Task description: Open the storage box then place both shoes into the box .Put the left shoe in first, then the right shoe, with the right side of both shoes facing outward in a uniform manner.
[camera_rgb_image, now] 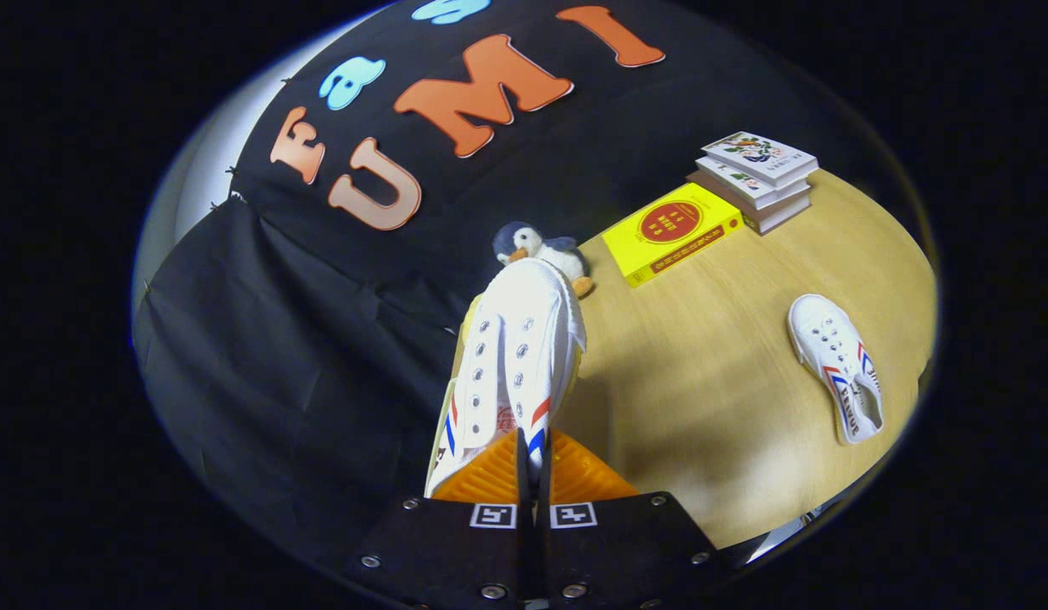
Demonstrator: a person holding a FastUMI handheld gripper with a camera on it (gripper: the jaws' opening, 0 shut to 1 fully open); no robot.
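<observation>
So the biggest thing in my feed was the wooden table (710, 373), with the booth's black cloth wall behind it. On the far side sat a stack of books (756, 178) and a yellow book (672, 230) just beside it, both well out of the way. Next down in size: the shoe I was carrying (519, 356). The gripper (532, 462) had its fingers pressed nearly together, pinching the thin edge of the shoe at the heel opening, so the shoe stuck straight out ahead of the fingers, its long axis in line with them, toe pointing away toward the wall. It looked lifted clear of the table (judging by the shadow under it, not 100% sure).

The second shoe (837, 366) lay flat on the table well off to the right of the fingers, its long axis running roughly the same way as the held one.

Smallest thing: a little plush penguin (540, 250) right beyond the toe of the held shoe, near the wall.

My read was that the held shoe needed to go into the box first, assuming it was the left one. I couldn't confirm that, and I couldn't tell where the box stood from there.
</observation>
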